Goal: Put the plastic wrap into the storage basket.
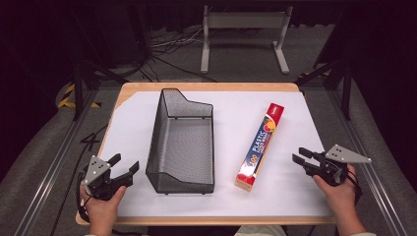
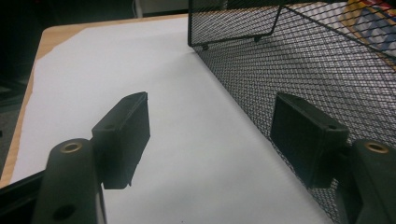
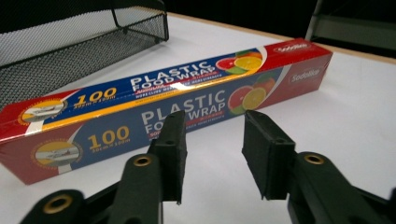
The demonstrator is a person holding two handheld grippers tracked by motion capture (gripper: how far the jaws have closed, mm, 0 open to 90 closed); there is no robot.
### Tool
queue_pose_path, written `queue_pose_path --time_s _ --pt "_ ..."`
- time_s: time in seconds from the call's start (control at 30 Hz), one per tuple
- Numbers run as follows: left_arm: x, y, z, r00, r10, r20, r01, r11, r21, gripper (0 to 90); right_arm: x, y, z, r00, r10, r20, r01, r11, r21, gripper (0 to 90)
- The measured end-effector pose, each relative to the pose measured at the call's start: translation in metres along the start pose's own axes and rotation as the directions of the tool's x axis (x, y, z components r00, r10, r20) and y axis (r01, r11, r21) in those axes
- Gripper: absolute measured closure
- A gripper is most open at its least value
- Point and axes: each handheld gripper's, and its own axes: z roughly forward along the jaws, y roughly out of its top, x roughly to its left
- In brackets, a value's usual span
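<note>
Table [image 1: 295, 91]: wooden top, covered almost fully by a white paper sheet [image 1: 231, 105]; both grippers are held over the near edge.

Black wire-mesh tray [image 1: 182, 142]: set on the sheet just to the right of the left gripper [image 1: 125, 164], long axis running away from it. Nothing is seen inside the tray. In the left gripper view the mesh side wall [image 2: 303, 70] is seen close beside the right-hand jaw, apart from it as far as can be told.

Plastic food wrap box [image 1: 259, 146]: long, red and blue, laid flat on the sheet, slightly angled. It is placed ahead and to the left of the right gripper [image 1: 299, 155], between that gripper and the tray, apart from both. In the right gripper view the box [image 3: 154, 107] is seen straight ahead of the jaws, lying crosswise, near but not touched; its near end is off to the left.

Left gripper: held in the person's left hand [image 1: 101, 206], jaws spread wide, nothing between them, bare paper beneath.

Right gripper: held in the right hand [image 1: 339, 196], grey three-cornered plate on top. Jaws are parted to a moderate gap, nothing clasped; pads are clear of the box.
</note>
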Motion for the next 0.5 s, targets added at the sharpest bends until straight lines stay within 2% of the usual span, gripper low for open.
queue_pose_path --time_s 0.1,0.27,0.5 --pt "0.0015 -0.0007 0.0006 0.9999 -0.012 -0.004 0.012 0.9999 0.002 29.5 0.0006 -0.0001 0.0005 0.9998 0.011 -0.015 -0.011 1.0 0.017 64.2" --pt "-0.0005 0.0001 0.0013 0.9997 0.003 -0.024 -0.003 1.0 0.005 29.5 0.0007 0.0012 0.0002 0.9997 0.006 -0.022 -0.006 0.999 0.032 69.0" --pt "0.0013 -0.0007 0.001 0.9994 -0.008 -0.033 0.008 1.0 -0.001 29.4 0.0068 0.009 0.0011 0.9992 -0.017 -0.037 0.019 0.998 0.057 79.8"
